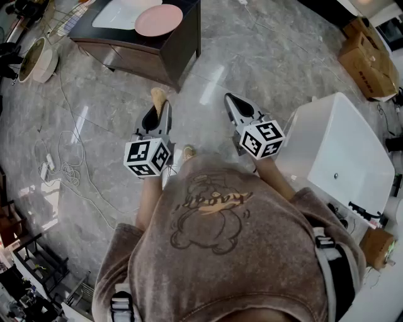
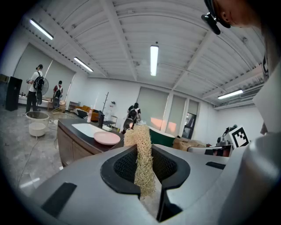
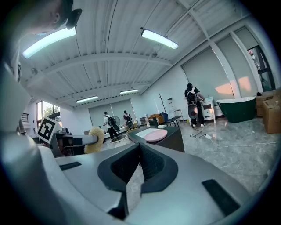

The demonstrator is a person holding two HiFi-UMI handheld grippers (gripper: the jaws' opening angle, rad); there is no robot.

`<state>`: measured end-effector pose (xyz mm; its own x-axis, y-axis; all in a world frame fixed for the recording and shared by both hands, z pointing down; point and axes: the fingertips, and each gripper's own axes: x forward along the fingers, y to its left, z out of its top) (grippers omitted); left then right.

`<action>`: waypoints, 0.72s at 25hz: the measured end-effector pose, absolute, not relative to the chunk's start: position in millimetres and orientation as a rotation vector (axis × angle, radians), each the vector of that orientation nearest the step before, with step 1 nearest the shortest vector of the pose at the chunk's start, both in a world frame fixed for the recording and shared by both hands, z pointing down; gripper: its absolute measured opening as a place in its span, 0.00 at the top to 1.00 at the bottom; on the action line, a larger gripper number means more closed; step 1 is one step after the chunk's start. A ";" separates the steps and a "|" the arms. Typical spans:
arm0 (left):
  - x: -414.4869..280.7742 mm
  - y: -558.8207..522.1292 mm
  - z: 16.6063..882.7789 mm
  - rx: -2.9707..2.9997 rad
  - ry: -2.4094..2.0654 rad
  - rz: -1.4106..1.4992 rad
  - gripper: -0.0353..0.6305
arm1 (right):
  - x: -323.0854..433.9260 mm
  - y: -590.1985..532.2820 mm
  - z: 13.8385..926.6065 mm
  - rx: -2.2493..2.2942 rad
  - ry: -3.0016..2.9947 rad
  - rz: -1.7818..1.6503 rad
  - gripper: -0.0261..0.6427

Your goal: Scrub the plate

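Head view, looking steeply down: the person, in a brown top with a bear print (image 1: 220, 220), stands on a grey polished stone floor (image 1: 252, 50) and holds both tools out in front; the left gripper (image 1: 160, 108) is clamped on a straw-coloured fibrous scrubbing pad (image 1: 157, 97), whose tuft sticks out beyond the jaw tips; the left gripper view shows the pad (image 2: 143, 162) pinched upright between the two dark jaw pads. The right gripper (image 1: 231, 100) has its jaws brought fully together with nothing between them, as the right gripper view confirms; it hangs level with the left one, the two apart and roughly parallel. The round pink plate (image 1: 158, 20) lies flat on top of a dark low cabinet (image 1: 184, 39), just beside a white rectangular basin (image 1: 116, 16) set into the same top; plate and cabinet are ahead of the grippers and well apart from both. A white box-shaped unit (image 1: 334, 151) stands at the person's right; brown cardboard boxes (image 1: 368, 60) lie beyond it.
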<state>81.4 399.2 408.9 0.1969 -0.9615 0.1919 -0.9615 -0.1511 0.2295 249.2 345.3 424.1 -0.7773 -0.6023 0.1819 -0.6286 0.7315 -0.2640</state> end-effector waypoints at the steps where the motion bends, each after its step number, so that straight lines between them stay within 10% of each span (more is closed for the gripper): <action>1: 80.7 397.7 409.4 2.177 -1.819 -0.002 0.83 | 248.0 344.3 425.1 1.009 -2.844 0.479 0.96; 18: 36.0 349.8 415.0 2.248 -1.752 -0.006 0.83 | 197.9 308.4 440.9 1.075 -2.811 0.512 0.96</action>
<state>36.0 349.8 415.0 0.2599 -0.9499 0.1734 -0.9487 -0.2177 0.2295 197.9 308.4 440.9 -0.7485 -0.6325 0.1993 -0.6622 0.6961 -0.2773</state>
